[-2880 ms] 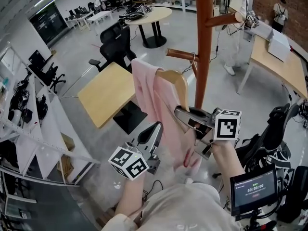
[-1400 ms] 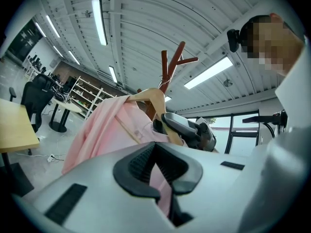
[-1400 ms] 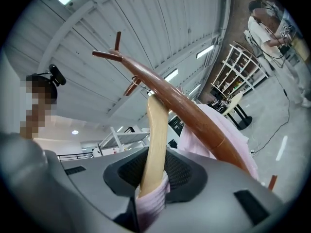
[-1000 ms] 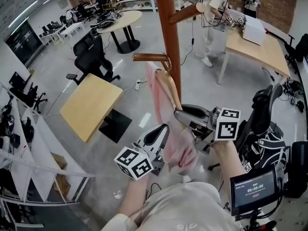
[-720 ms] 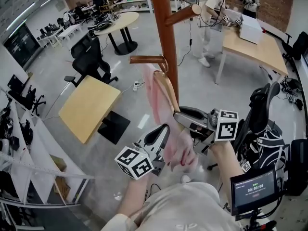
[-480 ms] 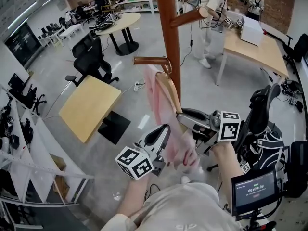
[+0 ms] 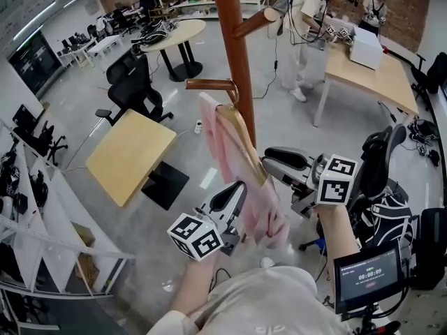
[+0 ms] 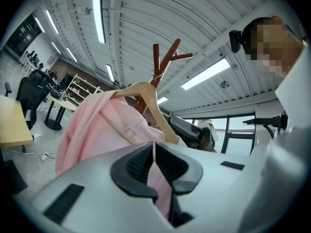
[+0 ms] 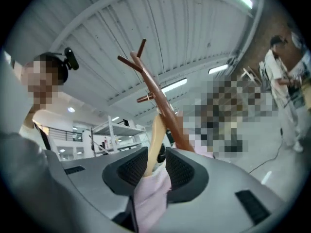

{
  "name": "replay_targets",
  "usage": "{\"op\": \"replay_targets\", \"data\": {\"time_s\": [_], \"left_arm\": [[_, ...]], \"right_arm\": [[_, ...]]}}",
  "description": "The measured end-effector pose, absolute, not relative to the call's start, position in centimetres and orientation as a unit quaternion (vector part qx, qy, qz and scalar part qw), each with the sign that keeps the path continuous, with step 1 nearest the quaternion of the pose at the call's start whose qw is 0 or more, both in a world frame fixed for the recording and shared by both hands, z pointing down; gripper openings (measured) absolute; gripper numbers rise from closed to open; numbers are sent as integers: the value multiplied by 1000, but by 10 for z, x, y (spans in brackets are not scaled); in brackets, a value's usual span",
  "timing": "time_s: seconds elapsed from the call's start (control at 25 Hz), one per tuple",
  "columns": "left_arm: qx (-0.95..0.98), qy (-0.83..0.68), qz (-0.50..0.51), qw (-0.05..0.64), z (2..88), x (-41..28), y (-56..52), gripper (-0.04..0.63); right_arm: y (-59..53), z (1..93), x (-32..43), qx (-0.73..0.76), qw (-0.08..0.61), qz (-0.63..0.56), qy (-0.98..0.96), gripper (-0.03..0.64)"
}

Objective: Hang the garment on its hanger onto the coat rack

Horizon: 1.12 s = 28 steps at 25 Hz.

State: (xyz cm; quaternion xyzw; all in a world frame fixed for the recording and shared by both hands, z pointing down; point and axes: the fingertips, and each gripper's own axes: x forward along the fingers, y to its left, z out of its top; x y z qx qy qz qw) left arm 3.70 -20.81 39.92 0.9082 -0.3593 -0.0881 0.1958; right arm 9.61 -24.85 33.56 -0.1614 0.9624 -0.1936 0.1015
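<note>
A pink garment (image 7: 230,160) hangs on a wooden hanger (image 7: 243,137) beside the brown coat rack pole (image 7: 232,47). The hanger's metal hook (image 7: 233,95) sits at the lower peg (image 7: 208,84), close to the pole; whether it rests on the peg is unclear. My right gripper (image 7: 274,165) is shut on the hanger's near arm and the cloth over it; in the right gripper view the wooden arm (image 9: 155,130) rises from between the pads toward the rack (image 9: 153,89). My left gripper (image 7: 230,202) is shut on the garment's lower edge (image 8: 153,152), below the hanger (image 8: 145,92).
A second peg (image 7: 253,22) sticks out higher on the pole. A light wooden table (image 7: 133,153) and black office chairs (image 7: 136,82) stand to the left. People work at a table (image 7: 363,72) at the back right. A chair (image 7: 380,166) and a small screen (image 7: 368,274) sit near my right arm.
The right gripper has drifted slightly to the right and up with the hanger's end. The hook stays at the lower peg. The left gripper keeps its hold and place.
</note>
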Motion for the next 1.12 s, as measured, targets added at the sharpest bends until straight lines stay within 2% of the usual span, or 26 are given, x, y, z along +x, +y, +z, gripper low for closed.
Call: {"op": "replay_targets", "data": {"time_s": [0.12, 0.36, 0.68, 0.92, 1.12], "left_arm": [[907, -361, -90, 198, 398, 41, -208, 6], [908, -356, -93, 202, 400, 45, -208, 6], [900, -369, -96, 210, 408, 43, -210, 6], [887, -388, -128, 216, 396, 28, -201, 6], [879, -414, -144, 186, 372, -3, -167, 6]], "right_arm": [[-258, 331, 123, -215, 97, -160, 959, 96], [-258, 340, 156, -247, 146, -197, 937, 95], [-250, 357, 174, -278, 161, -218, 922, 95], [-232, 328, 162, -257, 165, -200, 931, 94], [-200, 281, 122, -213, 152, -150, 953, 94]]}}
